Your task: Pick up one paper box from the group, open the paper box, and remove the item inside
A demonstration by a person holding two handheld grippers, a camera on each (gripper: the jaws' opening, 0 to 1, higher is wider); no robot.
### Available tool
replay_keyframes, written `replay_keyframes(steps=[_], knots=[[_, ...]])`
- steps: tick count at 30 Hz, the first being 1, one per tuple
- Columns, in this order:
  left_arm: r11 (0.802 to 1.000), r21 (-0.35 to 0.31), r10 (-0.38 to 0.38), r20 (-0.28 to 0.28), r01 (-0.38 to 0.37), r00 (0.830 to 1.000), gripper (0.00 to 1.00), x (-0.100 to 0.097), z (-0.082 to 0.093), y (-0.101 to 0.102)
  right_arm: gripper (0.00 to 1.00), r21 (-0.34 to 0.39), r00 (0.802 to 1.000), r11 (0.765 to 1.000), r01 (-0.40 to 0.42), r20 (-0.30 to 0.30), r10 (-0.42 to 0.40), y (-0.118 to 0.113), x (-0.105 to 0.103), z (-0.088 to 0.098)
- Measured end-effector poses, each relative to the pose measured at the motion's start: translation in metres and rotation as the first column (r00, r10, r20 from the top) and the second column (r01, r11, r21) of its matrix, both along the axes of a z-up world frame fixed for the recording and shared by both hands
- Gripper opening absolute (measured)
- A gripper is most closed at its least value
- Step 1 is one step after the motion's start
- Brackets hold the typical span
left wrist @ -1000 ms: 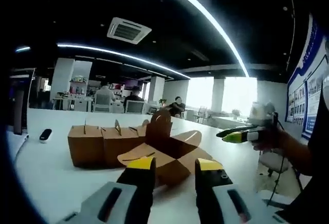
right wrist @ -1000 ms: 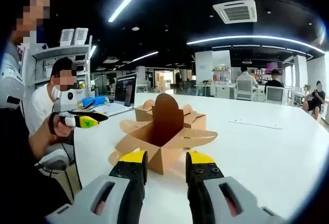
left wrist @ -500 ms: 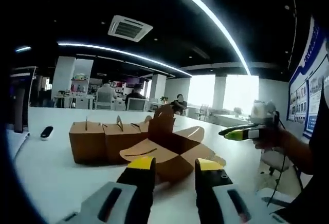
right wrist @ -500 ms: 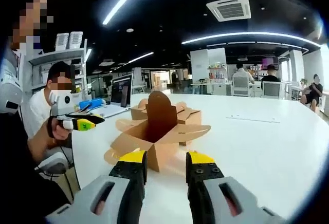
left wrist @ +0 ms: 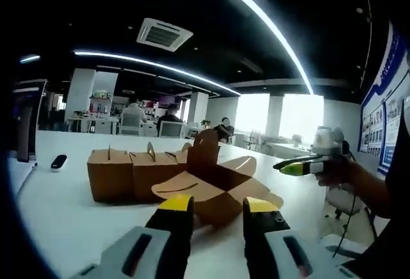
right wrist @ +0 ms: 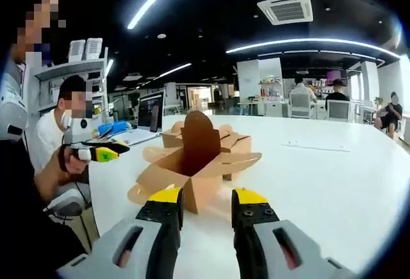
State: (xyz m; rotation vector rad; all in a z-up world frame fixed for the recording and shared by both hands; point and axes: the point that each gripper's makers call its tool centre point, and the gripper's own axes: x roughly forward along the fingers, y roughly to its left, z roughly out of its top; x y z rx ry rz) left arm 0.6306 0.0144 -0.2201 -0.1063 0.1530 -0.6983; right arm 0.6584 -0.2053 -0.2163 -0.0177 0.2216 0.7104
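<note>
Judged mostly done: one brown cardboard box (right wrist: 195, 170) on the near part of the smooth white table (right wrist: 333, 183), matte flaps splayed, rounded tab upright, closed boxes (left wrist: 131, 173) just behind, contents hidden, removal probably left; left gripper (left wrist: 218, 205) and right gripper (right wrist: 206, 197) parted, empty.

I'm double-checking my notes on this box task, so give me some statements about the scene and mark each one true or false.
1. The nearest paper box has its flaps spread open. True.
2. The right gripper is clamped on a flap. False: its jaws are apart and hold nothing.
3. Closed boxes stand behind the open one. True.
4. The left gripper holds the removed item. False: it is empty.
5. The boxes sit on a white table. True.
</note>
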Motion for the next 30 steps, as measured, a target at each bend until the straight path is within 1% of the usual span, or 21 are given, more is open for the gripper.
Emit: replay_keyframes(steps=[4, 11, 19, 25, 30], knots=[[1.0, 0.001, -0.011, 0.003, 0.011, 1.0, 0.32, -0.0005, 0.0019, -0.0021, 0.31, 0.0, 1.0, 1.0, 0.009, 0.009, -0.009, -0.0012, 0.0006, 0.002], [1.0, -0.004, -0.003, 0.005, 0.003, 1.0, 0.32, -0.0009, 0.0027, 0.0015, 0.31, -0.009, 1.0, 1.0, 0.003, -0.002, -0.003, 0.0019, -0.0032, -0.0018], [1.0, -0.012, -0.006, 0.004, 0.006, 1.0, 0.32, -0.0022, 0.0026, 0.0016, 0.31, -0.009, 1.0, 1.0, 0.011, 0.008, -0.011, 0.0005, -0.0026, 0.0031], [1.0, -0.016, 0.003, 0.008, -0.003, 1.0, 0.32, -0.0009, 0.0048, 0.0041, 0.31, -0.015, 1.0, 1.0, 0.004, 0.0, -0.004, 0.0026, -0.004, -0.0003], [1.0, -0.014, -0.004, 0.005, 0.005, 1.0, 0.32, -0.0007, 0.0033, 0.0019, 0.31, -0.017, 1.0, 1.0, 0.006, 0.0, -0.006, 0.002, -0.0039, -0.0006]])
